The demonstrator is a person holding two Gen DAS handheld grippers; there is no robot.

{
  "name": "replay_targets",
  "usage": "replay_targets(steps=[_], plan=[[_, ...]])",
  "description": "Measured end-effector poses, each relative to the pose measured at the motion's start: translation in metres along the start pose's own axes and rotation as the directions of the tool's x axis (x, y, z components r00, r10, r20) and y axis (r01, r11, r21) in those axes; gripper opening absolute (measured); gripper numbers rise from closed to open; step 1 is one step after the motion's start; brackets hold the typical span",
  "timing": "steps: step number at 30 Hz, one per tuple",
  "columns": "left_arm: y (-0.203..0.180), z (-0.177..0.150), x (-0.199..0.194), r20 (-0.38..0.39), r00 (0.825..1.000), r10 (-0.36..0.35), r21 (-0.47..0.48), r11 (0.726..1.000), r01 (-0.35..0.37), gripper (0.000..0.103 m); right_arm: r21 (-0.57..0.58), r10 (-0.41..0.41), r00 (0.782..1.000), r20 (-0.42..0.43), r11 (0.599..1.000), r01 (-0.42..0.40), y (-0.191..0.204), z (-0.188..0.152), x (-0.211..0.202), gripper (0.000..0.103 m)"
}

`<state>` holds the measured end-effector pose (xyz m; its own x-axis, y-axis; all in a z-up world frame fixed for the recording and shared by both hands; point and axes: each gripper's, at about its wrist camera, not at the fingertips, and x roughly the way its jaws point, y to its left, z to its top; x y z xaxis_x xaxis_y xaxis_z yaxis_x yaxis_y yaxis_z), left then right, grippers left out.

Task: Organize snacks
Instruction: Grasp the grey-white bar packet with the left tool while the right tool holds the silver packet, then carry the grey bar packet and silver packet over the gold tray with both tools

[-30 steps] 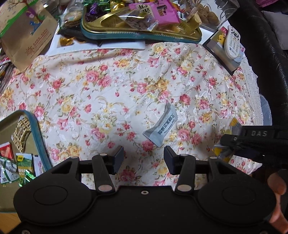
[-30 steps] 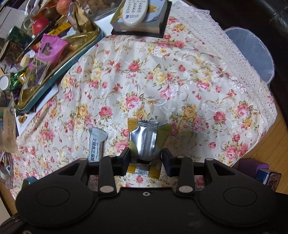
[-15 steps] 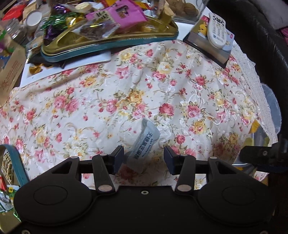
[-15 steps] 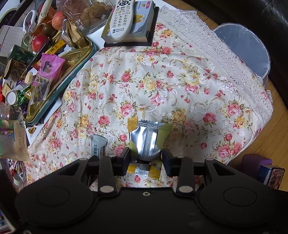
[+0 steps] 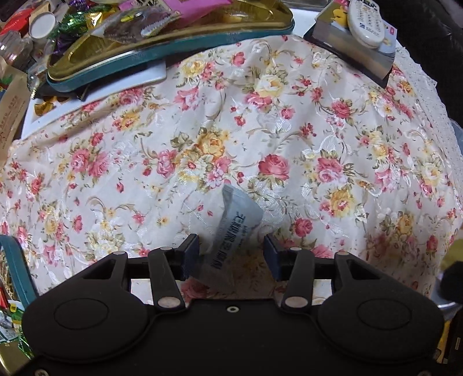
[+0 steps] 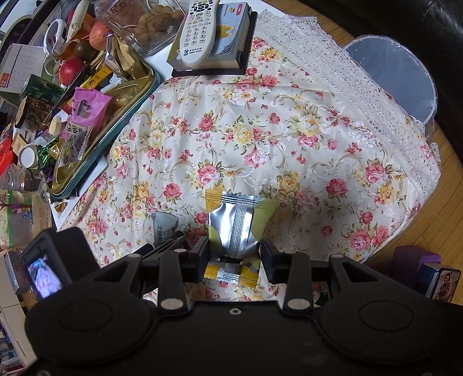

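Advanced since the earlier frame, left gripper (image 5: 231, 254) is spread around the grey-white printed snack sachet (image 5: 231, 231); right gripper (image 6: 235, 256) clamps the silver-and-yellow foil snack packet (image 6: 235, 228) above the floral tablecloth (image 6: 260, 144).

Seen from the left wrist, the black left gripper (image 5: 231, 253) fills the bottom of the frame with its jaws spread apart. Between them lies a small grey snack sachet (image 5: 233, 234) printed with dark characters, angled on a floral tablecloth (image 5: 289, 138) of pink and yellow roses; its lower left edge sits just beside the left finger (image 5: 189, 254). Farther back, a gold and teal tray (image 5: 150, 55) holds assorted wrapped snacks. At upper right, a white remote control (image 5: 366, 21) rests on a notepad block (image 5: 353, 53).
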<state>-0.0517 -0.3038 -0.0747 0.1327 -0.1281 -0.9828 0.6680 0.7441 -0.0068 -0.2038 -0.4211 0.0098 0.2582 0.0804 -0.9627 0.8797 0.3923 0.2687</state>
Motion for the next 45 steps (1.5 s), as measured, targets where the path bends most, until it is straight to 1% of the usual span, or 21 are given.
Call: replay_targets(steps=[3, 4, 6, 7, 8, 11, 16, 19, 21, 24, 28, 33, 37, 40, 41, 42, 45], plan=[[0.001, 0.001, 0.007, -0.021, 1.0, -0.012, -0.025, 1.0, 0.012, 0.054, 0.0, 0.001, 1.0, 0.0, 1.0, -0.001, 0.0, 0.0, 0.0, 0.04], [0.002, 0.0, 0.006, -0.011, 1.0, -0.012, -0.031, 0.999, 0.012, 0.052, 0.0, 0.002, 1.0, 0.0, 1.0, -0.002, 0.0, 0.0, -0.001, 0.04], [0.001, 0.0, 0.005, -0.011, 1.0, -0.011, -0.032, 0.999, 0.01, 0.043, -0.001, 0.004, 1.0, -0.002, 1.0, -0.004, 0.0, 0.0, -0.001, 0.04], [0.001, 0.0, 0.004, -0.009, 1.0, -0.018, -0.031, 0.999, 0.017, 0.028, -0.001, 0.004, 1.0, -0.002, 1.0, -0.004, 0.0, 0.0, -0.001, 0.04], [0.003, 0.0, 0.003, -0.013, 0.999, -0.032, -0.037, 0.999, 0.031, 0.027, 0.0, 0.003, 1.0, -0.002, 1.0, -0.003, 0.001, 0.0, -0.001, 0.04], [0.007, 0.0, 0.002, -0.035, 0.995, -0.089, -0.096, 0.992, 0.085, 0.027, 0.009, 0.002, 1.0, -0.003, 1.0, -0.002, 0.0, 0.001, -0.001, 0.04], [0.023, 0.0, -0.011, -0.038, 0.993, -0.111, -0.168, 0.98, 0.103, 0.027, 0.006, 0.004, 1.0, 0.001, 1.0, -0.004, 0.003, 0.001, -0.002, 0.04], [0.032, -0.001, -0.022, -0.031, 0.995, -0.095, -0.184, 0.979, 0.087, 0.027, -0.005, -0.004, 1.0, 0.0, 1.0, 0.004, 0.006, 0.001, 0.0, 0.04], [0.037, -0.003, -0.03, -0.03, 0.997, -0.066, -0.185, 0.981, 0.06, 0.027, -0.014, -0.013, 1.0, -0.004, 1.0, 0.013, 0.009, -0.001, 0.003, 0.04], [0.046, -0.006, -0.041, -0.018, 0.999, -0.045, -0.192, 0.981, 0.041, 0.027, -0.029, -0.032, 0.999, -0.008, 0.999, 0.032, 0.016, -0.003, 0.008, 0.04], [0.055, -0.008, -0.052, -0.008, 0.999, -0.05, -0.192, 0.98, 0.048, 0.027, -0.049, -0.056, 0.998, -0.012, 0.997, 0.056, 0.027, -0.008, 0.015, 0.04], [0.067, -0.013, -0.065, 0.012, 0.999, -0.031, -0.184, 0.982, 0.033, 0.027, -0.076, -0.077, 0.997, -0.013, 0.994, 0.076, 0.044, -0.013, 0.021, 0.04], [0.086, -0.017, -0.075, 0.015, 0.999, -0.039, -0.207, 0.977, 0.041, 0.027, -0.106, -0.088, 0.996, -0.015, 0.991, 0.086, 0.061, -0.018, 0.025, 0.04], [0.1, -0.021, -0.083, 0.018, 0.999, -0.033, -0.222, 0.974, 0.037, 0.027, -0.13, -0.099, 0.995, -0.016, 0.987, 0.096, 0.075, -0.023, 0.029, 0.04], [0.105, -0.023, -0.086, 0.02, 0.999, -0.029, -0.226, 0.974, 0.033, 0.027, -0.149, -0.104, 0.994, -0.02, 0.984, 0.1, 0.085, -0.028, 0.033, 0.04], [0.11, -0.024, -0.088, 0.022, 0.999, -0.026, -0.23, 0.973, 0.03, 0.027, -0.149, -0.104, 0.994, -0.02, 0.984, 0.1, 0.085, -0.028, 0.033, 0.04], [0.127, -0.028, -0.096, 0.033, 0.999, -0.026, -0.25, 0.968, 0.033, 0.027, -0.176, -0.112, 0.994, -0.02, 0.979, 0.106, 0.101, -0.035, 0.037, 0.04]])
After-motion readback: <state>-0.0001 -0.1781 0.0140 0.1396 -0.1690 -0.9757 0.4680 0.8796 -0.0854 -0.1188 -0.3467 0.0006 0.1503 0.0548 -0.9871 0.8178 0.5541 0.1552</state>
